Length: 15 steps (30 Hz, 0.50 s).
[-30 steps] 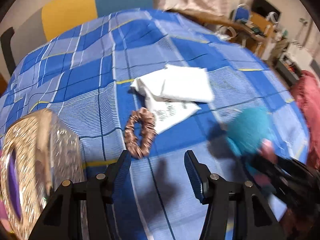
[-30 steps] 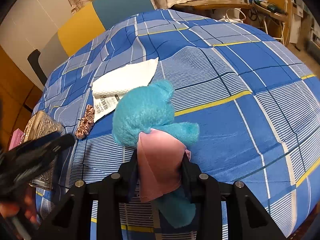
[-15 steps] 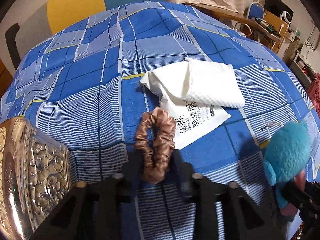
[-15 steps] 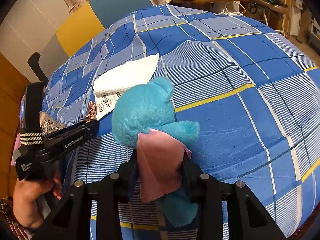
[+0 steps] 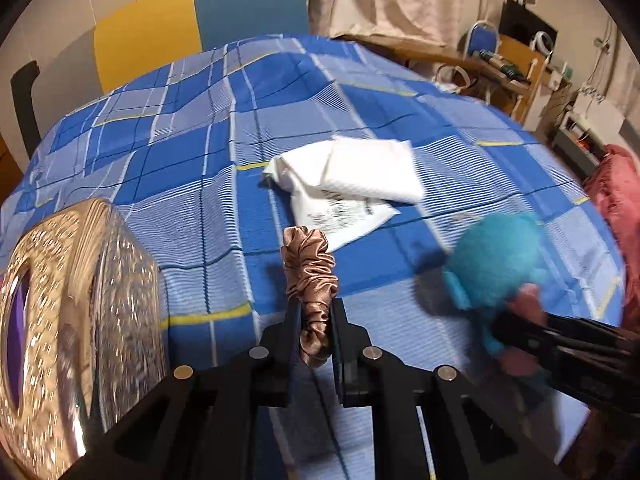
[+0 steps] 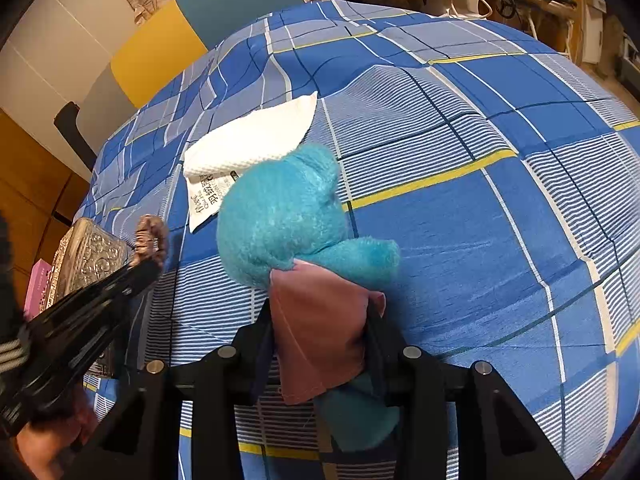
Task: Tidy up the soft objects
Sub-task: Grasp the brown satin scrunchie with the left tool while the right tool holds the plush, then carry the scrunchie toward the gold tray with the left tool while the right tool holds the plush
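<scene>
A brown satin scrunchie [image 5: 310, 272] stands upright between the fingers of my left gripper [image 5: 316, 308], which is shut on its lower end and holds it just above the blue checked bedcover [image 5: 192, 168]. In the right wrist view the same scrunchie [image 6: 152, 236] shows at the tip of the left gripper, beside the ornate box. My right gripper [image 6: 320, 312] is shut on a teal plush toy [image 6: 280, 212] at its pink cloth part [image 6: 316, 328]. The toy rests on the cover. The plush toy [image 5: 500, 256] appears blurred at the right of the left wrist view.
A glittery gold ornate box [image 5: 76, 320] stands at the near left, with a pink box [image 6: 38, 284] behind it. A white folded cloth on a printed packet [image 5: 352, 184] lies mid-bed. A yellow and teal headboard [image 5: 200, 28] is behind; cluttered furniture stands at the right.
My left gripper went from open behind the scrunchie to shut on it, and the scrunchie now stands lifted off the cover. The right gripper kept its hold on the plush toy.
</scene>
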Each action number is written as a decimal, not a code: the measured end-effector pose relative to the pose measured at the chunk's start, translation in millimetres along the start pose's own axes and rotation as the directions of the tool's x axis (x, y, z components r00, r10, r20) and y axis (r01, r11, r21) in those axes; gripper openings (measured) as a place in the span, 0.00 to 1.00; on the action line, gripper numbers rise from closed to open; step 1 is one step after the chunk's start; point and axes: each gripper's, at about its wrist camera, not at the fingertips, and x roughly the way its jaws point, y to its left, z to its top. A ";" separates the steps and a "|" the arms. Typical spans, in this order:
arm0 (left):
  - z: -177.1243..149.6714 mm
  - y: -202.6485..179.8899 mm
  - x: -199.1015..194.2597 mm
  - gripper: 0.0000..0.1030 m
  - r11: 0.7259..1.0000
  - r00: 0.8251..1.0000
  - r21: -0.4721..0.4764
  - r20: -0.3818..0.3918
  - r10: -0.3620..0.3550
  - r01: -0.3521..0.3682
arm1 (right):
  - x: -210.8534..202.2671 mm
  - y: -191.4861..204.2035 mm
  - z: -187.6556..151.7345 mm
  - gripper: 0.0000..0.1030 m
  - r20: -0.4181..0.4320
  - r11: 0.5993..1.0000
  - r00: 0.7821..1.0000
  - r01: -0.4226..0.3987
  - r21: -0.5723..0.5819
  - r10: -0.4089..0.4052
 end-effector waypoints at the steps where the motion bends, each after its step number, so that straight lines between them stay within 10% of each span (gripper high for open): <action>1: -2.2 -0.1 -7.5 0.12 1.000 1.000 -0.008 0.007 -0.021 0.021 | 0.4 1.1 -0.2 0.40 0.001 1.000 1.000 0.006 -0.010 -0.006; 15: -24.9 47.0 -112.8 0.12 0.983 0.975 -0.101 0.177 -0.135 0.154 | 0.6 9.1 -5.5 0.40 0.040 0.994 0.998 0.059 -0.095 -0.055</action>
